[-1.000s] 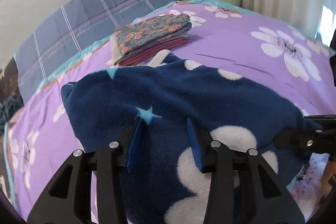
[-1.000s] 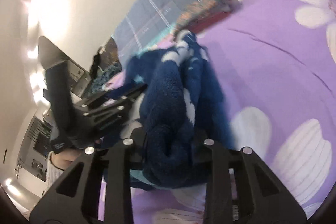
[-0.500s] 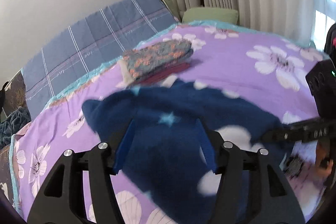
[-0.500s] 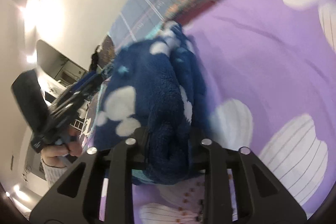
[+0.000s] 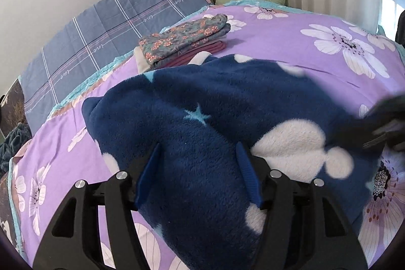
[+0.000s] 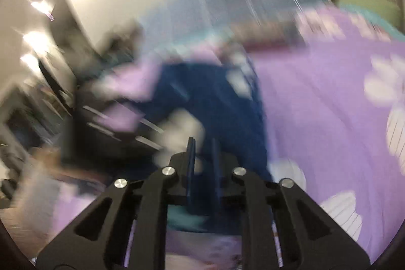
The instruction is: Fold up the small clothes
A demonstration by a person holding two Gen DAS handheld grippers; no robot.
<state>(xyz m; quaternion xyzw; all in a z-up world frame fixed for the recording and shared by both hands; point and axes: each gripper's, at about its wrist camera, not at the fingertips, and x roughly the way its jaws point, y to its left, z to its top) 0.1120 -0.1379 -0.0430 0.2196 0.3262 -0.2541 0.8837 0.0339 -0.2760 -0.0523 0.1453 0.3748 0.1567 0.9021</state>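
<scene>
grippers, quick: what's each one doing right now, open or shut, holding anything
Left tool: open, jaws straddling the blue fleece garment without pinching it.
Right tool: shut; the blurred frame does not show whether fleece is caught.

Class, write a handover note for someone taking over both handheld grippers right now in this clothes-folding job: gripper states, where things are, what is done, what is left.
Left gripper: open, jaws have just been opening; the navy fleece garment lies between its fingers, not pinched.
Right gripper: shut, jaws have just closed; blur hides whether any cloth is caught.
Fleece: rumpled on the purple bedcover, not yet folded.
Done: a folded stack sits beyond it on the bedcover.
Left: fold the fleece, then probably add it to the stack.
</scene>
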